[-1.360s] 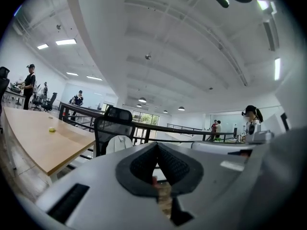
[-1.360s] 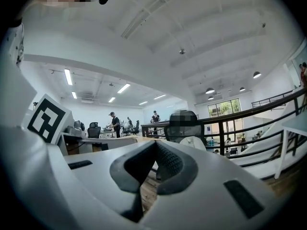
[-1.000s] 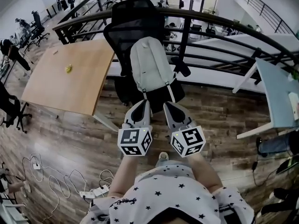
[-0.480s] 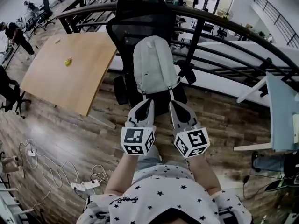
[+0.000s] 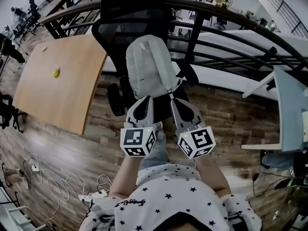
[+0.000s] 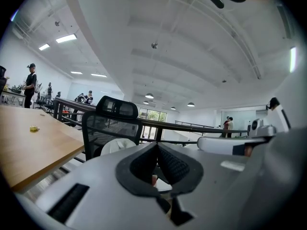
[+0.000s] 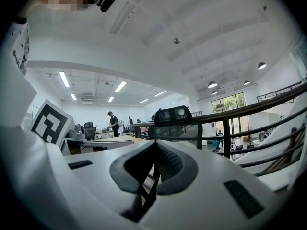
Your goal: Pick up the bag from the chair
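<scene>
Black chair (image 5: 130, 13), pale grey bag (image 5: 150, 69), seemingly upright

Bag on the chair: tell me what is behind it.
Right behind the bag stands a black mesh backrest, and beyond that a dark railing. The bag covers the backrest's lower part.

A small yellow object (image 5: 57, 72) sits on a wooden table (image 5: 67, 97) beside a curved black railing (image 5: 236, 14), as white cables (image 5: 34, 168) trail across the plank floor (image 5: 231, 124)
</scene>
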{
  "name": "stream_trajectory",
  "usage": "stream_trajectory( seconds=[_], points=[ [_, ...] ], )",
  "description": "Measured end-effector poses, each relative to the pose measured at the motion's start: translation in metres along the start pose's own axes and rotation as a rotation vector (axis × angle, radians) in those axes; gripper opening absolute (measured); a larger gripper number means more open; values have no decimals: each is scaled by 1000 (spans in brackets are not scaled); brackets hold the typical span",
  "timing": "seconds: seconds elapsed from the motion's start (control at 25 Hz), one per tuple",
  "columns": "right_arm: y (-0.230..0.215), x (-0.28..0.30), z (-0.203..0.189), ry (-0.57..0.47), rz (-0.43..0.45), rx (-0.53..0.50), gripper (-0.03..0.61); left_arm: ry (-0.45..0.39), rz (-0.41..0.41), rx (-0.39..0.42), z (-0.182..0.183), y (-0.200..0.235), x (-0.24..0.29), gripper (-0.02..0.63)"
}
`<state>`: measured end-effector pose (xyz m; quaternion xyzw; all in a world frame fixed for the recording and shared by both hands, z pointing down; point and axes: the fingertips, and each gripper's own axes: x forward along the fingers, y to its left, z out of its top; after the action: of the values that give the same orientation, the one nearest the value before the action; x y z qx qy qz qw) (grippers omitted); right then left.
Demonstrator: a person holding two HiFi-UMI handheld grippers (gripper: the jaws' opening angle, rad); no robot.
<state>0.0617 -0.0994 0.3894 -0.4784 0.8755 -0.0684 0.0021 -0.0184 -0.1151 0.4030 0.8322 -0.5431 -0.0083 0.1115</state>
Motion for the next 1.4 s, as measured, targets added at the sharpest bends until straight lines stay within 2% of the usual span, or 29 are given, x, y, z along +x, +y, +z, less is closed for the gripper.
stream_trajectory(
  seconds=[0.28,0.6,0.96,1.4],
  points=[
    [-38,88,4,38,16,-29,-6,21,10,-9,9,49,83,11],
    [-81,185,13,57,21,9,-5,39,25,14,23,105,163,11],
    [-126,284,-20,105,10,16,-6,75,65,21,6,177,241,11],
    [-170,355,-68,189,18,-26,-5,138,106,8,-31,219,304,11]
  ],
)
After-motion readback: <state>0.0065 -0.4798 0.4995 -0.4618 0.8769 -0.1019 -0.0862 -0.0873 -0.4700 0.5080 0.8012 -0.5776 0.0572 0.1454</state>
